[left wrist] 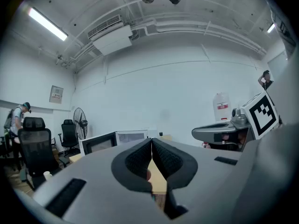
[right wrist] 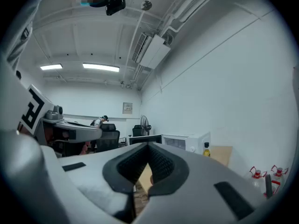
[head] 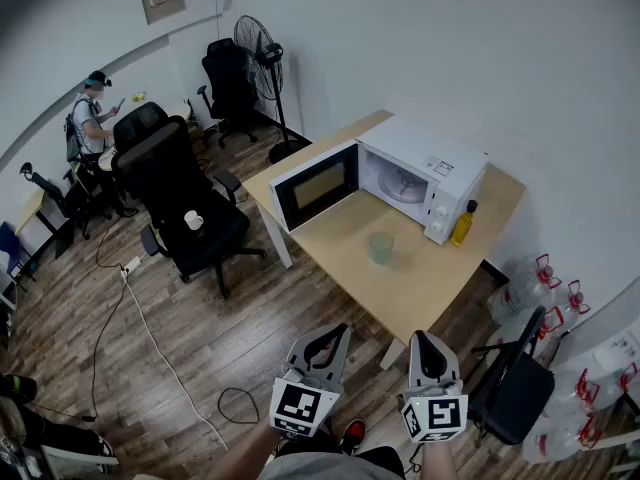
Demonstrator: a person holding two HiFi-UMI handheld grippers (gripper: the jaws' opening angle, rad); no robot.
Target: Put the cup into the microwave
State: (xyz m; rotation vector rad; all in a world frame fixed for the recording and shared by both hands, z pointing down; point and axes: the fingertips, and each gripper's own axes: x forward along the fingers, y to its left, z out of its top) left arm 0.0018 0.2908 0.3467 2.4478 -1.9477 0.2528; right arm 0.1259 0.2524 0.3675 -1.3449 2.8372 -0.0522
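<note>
A translucent pale green cup [head: 381,247] stands upright on the wooden table [head: 430,283], just in front of the white microwave [head: 424,172]. The microwave's door [head: 316,184] hangs wide open to the left, and a glass turntable shows inside. Both grippers are held low and close to my body, well short of the table. My left gripper [head: 327,345] is shut with nothing in it; its pads [left wrist: 140,161] meet at the tips. My right gripper [head: 429,354] is shut and empty too. The microwave [right wrist: 184,143] shows small in the right gripper view.
A yellow bottle [head: 462,223] stands by the microwave's right corner. Black office chairs [head: 180,203] stand left of the table, one with a white cup [head: 194,220] on its seat. A cable [head: 150,328] runs over the wooden floor. Water jugs [head: 540,278] and a black chair [head: 512,388] are at the right. A person [head: 90,118] stands far left.
</note>
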